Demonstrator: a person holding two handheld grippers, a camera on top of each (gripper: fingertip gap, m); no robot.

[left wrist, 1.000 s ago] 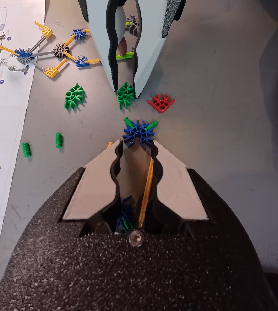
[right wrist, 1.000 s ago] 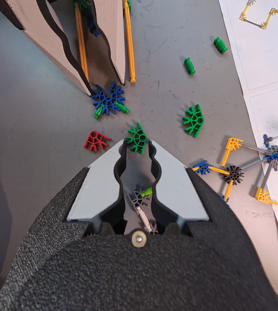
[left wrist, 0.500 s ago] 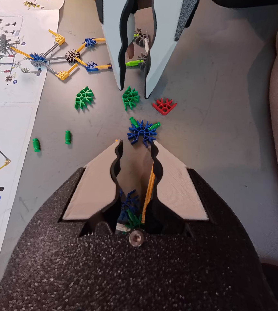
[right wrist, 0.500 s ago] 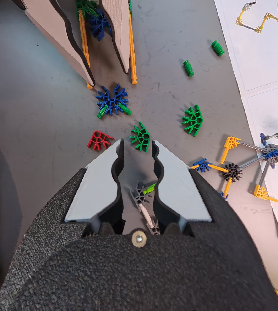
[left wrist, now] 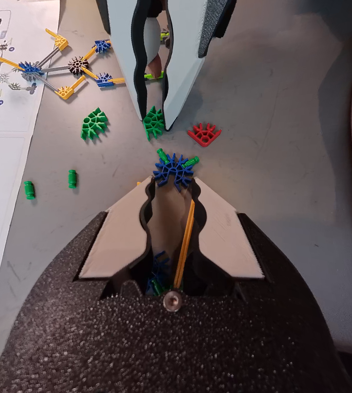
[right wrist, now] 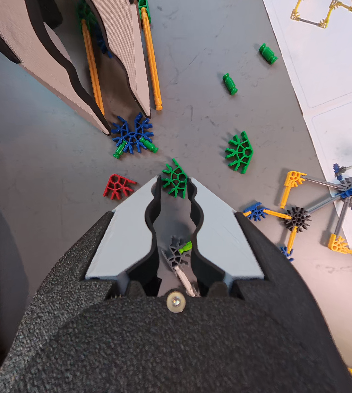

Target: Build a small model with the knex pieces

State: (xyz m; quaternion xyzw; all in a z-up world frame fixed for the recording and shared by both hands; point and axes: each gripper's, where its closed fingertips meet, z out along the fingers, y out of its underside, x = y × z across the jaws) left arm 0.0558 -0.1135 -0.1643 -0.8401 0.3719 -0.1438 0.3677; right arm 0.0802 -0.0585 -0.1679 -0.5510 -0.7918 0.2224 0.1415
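Note:
My left gripper [left wrist: 173, 180] is open, its tan fingertips on either side of the near edge of a blue connector [left wrist: 171, 170] that carries two short green rods. It also shows in the right wrist view [right wrist: 128, 124] by the blue connector [right wrist: 132, 136]. My right gripper [right wrist: 174, 178] has its pale blue fingers closed in on a green fan connector [right wrist: 176, 180] that lies on the grey table [right wrist: 202, 106]. It also shows in the left wrist view [left wrist: 156, 123] with the green connector [left wrist: 153, 124] between its tips.
A red connector [left wrist: 204, 136], a second green connector [left wrist: 94, 125] and two loose green rods [left wrist: 72, 178] lie nearby. A yellow, blue and black assembly [left wrist: 77, 66] reaches onto a white instruction sheet [left wrist: 0, 159]. Orange rods [right wrist: 151, 63] lie under the left gripper, a grey connector [right wrist: 177, 253] under the right. The tips of one gripper are about 7 cm away from the tips of the other.
Both grippers have come back forward to their pieces. The right fingers have narrowed around the green connector. The left tips now straddle the blue connector, with their gap unchanged.

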